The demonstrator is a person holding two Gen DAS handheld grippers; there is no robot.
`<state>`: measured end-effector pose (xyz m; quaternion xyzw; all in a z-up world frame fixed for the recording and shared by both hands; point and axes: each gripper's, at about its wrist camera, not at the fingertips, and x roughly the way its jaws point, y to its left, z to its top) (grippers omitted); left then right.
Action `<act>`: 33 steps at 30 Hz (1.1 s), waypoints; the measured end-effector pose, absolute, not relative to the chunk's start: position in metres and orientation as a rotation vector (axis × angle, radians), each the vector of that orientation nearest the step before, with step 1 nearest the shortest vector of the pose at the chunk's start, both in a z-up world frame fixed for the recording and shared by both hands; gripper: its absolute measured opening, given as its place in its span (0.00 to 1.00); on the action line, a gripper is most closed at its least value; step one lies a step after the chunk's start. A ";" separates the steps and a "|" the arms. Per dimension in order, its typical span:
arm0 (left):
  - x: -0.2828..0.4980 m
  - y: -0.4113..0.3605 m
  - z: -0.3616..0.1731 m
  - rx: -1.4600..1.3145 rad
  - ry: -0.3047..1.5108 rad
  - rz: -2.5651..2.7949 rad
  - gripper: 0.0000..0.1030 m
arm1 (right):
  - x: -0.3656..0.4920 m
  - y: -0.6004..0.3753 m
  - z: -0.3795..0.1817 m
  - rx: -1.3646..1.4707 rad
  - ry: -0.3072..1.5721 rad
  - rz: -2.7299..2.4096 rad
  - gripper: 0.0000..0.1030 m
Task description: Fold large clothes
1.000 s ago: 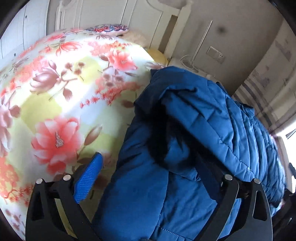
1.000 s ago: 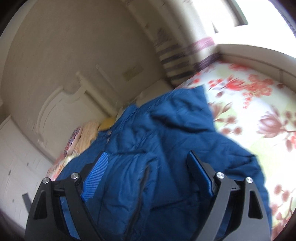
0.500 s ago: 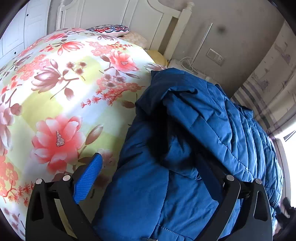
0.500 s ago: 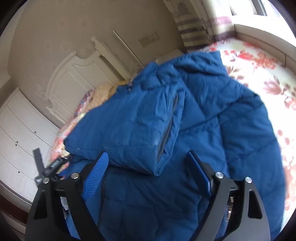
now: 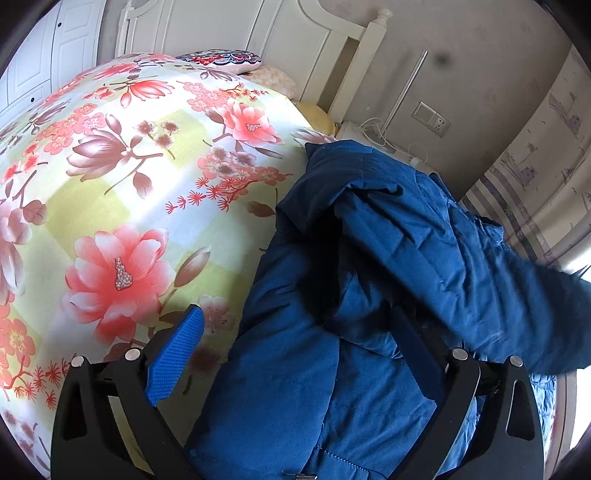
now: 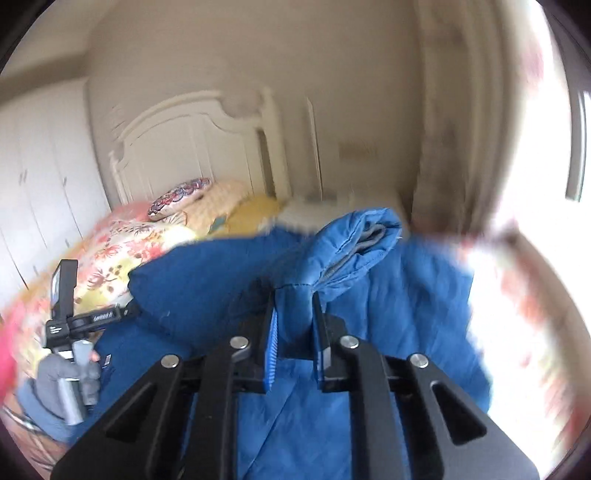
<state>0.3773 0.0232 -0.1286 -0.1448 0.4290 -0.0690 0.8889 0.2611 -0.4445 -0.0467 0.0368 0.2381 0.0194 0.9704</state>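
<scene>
A blue padded jacket lies heaped on a floral bed. The right gripper has its jaws closing on a bunched fold, raised above the rest. The left gripper stands wide open, straddling the jacket's near edge, which runs away toward the headboard.

Floral bedspread open left of blue jacket, headboard & wall beyond

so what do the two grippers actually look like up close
Both are matte black with angular cut-out frames, silver round pivot bolts and ribbed bright blue finger pads. The left gripper and right gripper look the same build. No cables or markings visible.
</scene>
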 end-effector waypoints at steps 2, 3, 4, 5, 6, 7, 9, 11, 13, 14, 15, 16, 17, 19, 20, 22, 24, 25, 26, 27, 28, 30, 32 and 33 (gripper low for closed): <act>0.377 0.024 -0.129 -0.303 0.890 -0.145 0.93 | 0.264 -0.446 -0.025 0.002 0.412 0.043 0.14; 0.378 0.024 -0.129 -0.302 0.891 -0.144 0.93 | 0.267 -0.452 -0.019 -0.030 0.387 0.040 0.14; 0.378 0.025 -0.129 -0.302 0.891 -0.144 0.93 | 0.271 -0.461 -0.021 -0.031 0.389 0.017 0.14; 0.378 0.025 -0.129 -0.303 0.890 -0.145 0.93 | 0.276 -0.471 -0.024 -0.006 0.404 0.002 0.14; 0.378 0.025 -0.129 -0.303 0.890 -0.144 0.93 | 0.282 -0.490 -0.039 0.055 0.443 -0.022 0.14; 0.378 0.025 -0.129 -0.302 0.890 -0.143 0.93 | 0.287 -0.503 -0.053 0.100 0.484 -0.043 0.14; 0.379 0.024 -0.129 -0.297 0.892 -0.146 0.94 | 0.303 -0.533 -0.101 0.218 0.632 -0.075 0.14; 0.378 0.024 -0.129 -0.298 0.891 -0.148 0.94 | 0.306 -0.547 -0.135 0.291 0.712 -0.084 0.15; 0.378 0.024 -0.129 -0.300 0.890 -0.149 0.94 | 0.299 -0.556 -0.148 0.360 0.695 -0.067 0.15; 0.378 0.024 -0.129 -0.300 0.890 -0.149 0.94 | 0.297 -0.558 -0.144 0.375 0.678 -0.063 0.15; 0.379 0.024 -0.129 -0.300 0.891 -0.148 0.94 | 0.296 -0.557 -0.140 0.381 0.665 -0.059 0.14; 0.379 0.024 -0.129 -0.297 0.892 -0.147 0.94 | 0.293 -0.556 -0.133 0.381 0.638 -0.045 0.14; 0.378 0.024 -0.130 -0.295 0.891 -0.146 0.94 | 0.289 -0.554 -0.127 0.375 0.615 -0.034 0.14; 0.378 0.024 -0.130 -0.298 0.890 -0.148 0.94 | 0.286 -0.548 -0.125 0.344 0.624 -0.047 0.15; 0.378 0.025 -0.130 -0.297 0.890 -0.147 0.94 | 0.290 -0.547 -0.132 0.334 0.665 -0.068 0.18; 0.378 0.025 -0.130 -0.296 0.890 -0.147 0.94 | 0.300 -0.555 -0.154 0.370 0.780 -0.093 0.32; 0.378 0.025 -0.130 -0.301 0.888 -0.148 0.94 | 0.291 -0.566 -0.151 0.448 0.764 -0.103 0.52; 0.378 0.024 -0.130 -0.301 0.888 -0.148 0.94 | 0.286 -0.568 -0.143 0.455 0.747 -0.140 0.56; 0.379 0.024 -0.130 -0.297 0.890 -0.146 0.94 | 0.281 -0.570 -0.134 0.449 0.711 -0.171 0.57; 0.378 0.023 -0.130 -0.292 0.891 -0.144 0.94 | 0.276 -0.569 -0.125 0.434 0.673 -0.194 0.57; 0.378 0.022 -0.130 -0.291 0.892 -0.143 0.94 | 0.273 -0.566 -0.110 0.394 0.622 -0.221 0.57; 0.378 0.022 -0.129 -0.293 0.891 -0.143 0.94 | 0.281 -0.551 -0.086 0.285 0.567 -0.226 0.57; 0.378 0.021 -0.129 -0.293 0.891 -0.143 0.94 | 0.295 -0.536 -0.076 0.200 0.552 -0.210 0.57; 0.378 0.022 -0.129 -0.295 0.890 -0.144 0.94 | 0.302 -0.530 -0.074 0.170 0.554 -0.199 0.57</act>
